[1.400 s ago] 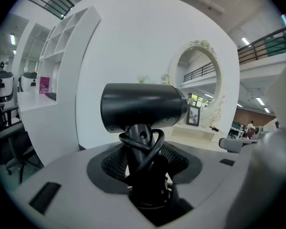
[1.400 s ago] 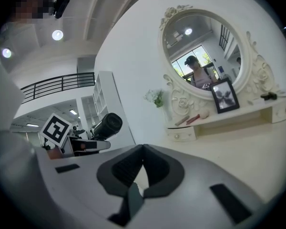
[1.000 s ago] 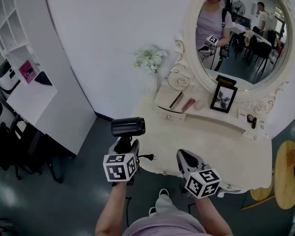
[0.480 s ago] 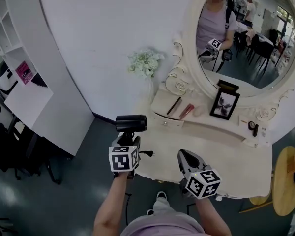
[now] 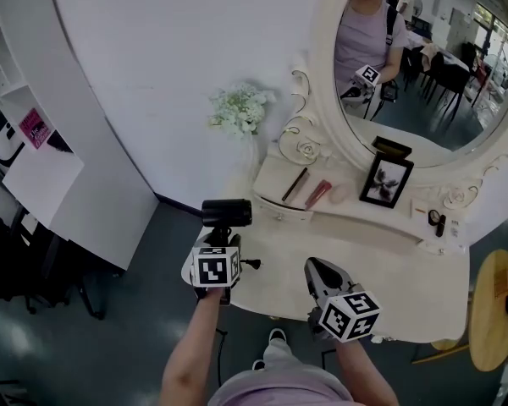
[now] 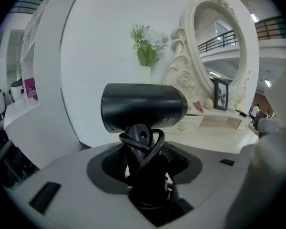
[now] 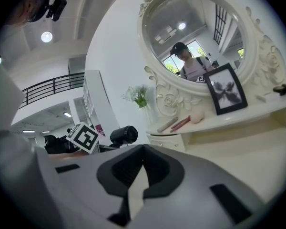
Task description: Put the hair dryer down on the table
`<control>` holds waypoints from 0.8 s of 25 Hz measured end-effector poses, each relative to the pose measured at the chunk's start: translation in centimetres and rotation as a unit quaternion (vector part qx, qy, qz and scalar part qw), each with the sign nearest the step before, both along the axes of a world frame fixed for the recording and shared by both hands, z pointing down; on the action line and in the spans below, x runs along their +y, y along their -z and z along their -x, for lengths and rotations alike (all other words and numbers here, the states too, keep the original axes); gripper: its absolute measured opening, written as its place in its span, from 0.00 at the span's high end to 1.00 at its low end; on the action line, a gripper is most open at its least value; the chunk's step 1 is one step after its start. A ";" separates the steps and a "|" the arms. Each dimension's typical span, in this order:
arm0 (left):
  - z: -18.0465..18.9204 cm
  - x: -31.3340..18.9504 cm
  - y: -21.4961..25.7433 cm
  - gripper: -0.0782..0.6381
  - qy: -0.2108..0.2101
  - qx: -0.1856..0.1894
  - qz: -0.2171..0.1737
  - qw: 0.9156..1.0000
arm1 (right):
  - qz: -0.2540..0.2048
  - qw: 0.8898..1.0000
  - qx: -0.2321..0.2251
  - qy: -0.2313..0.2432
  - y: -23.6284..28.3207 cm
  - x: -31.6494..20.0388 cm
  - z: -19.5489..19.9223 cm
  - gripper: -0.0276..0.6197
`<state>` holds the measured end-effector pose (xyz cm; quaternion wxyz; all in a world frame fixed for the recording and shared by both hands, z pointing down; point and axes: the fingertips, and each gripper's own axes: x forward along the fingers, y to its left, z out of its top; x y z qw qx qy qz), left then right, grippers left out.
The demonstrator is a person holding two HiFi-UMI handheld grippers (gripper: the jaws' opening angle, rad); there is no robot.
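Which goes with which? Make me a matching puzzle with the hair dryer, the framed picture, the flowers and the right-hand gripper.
Things:
1. hair dryer
2. framed picture
3. flowers
4. right gripper

Places or states:
A. on the shelf below the mirror
B. nothing between its jaws
C. clamped by its handle in the left gripper
D. left of the mirror, by the wall

Pairs: 1-C, 2-A, 3-D, 4-B.

No wording is legible: the small pale print on the black cylindrical hair dryer (image 6: 143, 106) at frame centre and the lettering on the pink card (image 5: 35, 128) on the white shelf (image 5: 35, 180) at far left are too small to read.
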<state>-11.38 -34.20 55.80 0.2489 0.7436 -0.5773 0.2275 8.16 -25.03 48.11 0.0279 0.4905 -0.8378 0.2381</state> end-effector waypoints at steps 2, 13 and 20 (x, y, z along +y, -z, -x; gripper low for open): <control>0.1 -0.4 -0.5 0.60 -0.001 -0.006 0.008 1.000 | 0.001 1.000 0.000 0.000 -0.1 -0.2 0.0 0.95; 0.2 -0.9 -2.6 0.60 -0.004 -0.013 0.038 0.999 | 0.004 1.000 0.002 -0.002 -0.1 -0.7 0.1 0.95; 0.1 -1.3 -3.5 0.60 -0.006 -0.002 0.058 0.998 | 0.008 1.000 0.003 -0.003 -0.3 -0.5 0.5 0.95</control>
